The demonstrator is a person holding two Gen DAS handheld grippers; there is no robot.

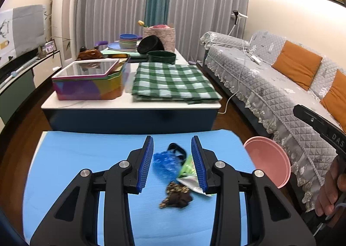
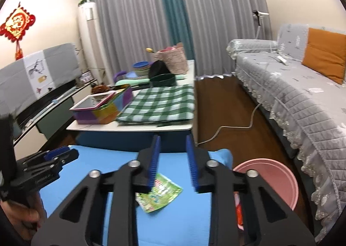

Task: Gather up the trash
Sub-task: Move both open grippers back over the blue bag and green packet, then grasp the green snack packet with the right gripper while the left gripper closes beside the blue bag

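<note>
Blue-padded left tongs (image 1: pixel 172 162) gape wide over a blue wrapper (image 1: pixel 164 165), green packet (image 1: pixel 188 171) and brown scraps (image 1: pixel 177 195) on the counter (image 1: pixel 75 159). Right tongs (image 2: pixel 173 165) hover empty, jaws apart, above the green packet (image 2: pixel 160 195); pink bin (image 2: pixel 271 179) sits to their right.

Even indoor light, heavy fisheye bend, right view blurry.

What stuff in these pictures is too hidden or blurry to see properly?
- Pink bin: right wrist view, the gripper's arm covers its near side; only a bit of something red shows there.
- Green wrapper: right wrist view, print too blurred to read.
- Blue plastic and black piece: left wrist view, motion blur hides what they are.
- Brown scraps: left wrist view, too small to identify.
</note>
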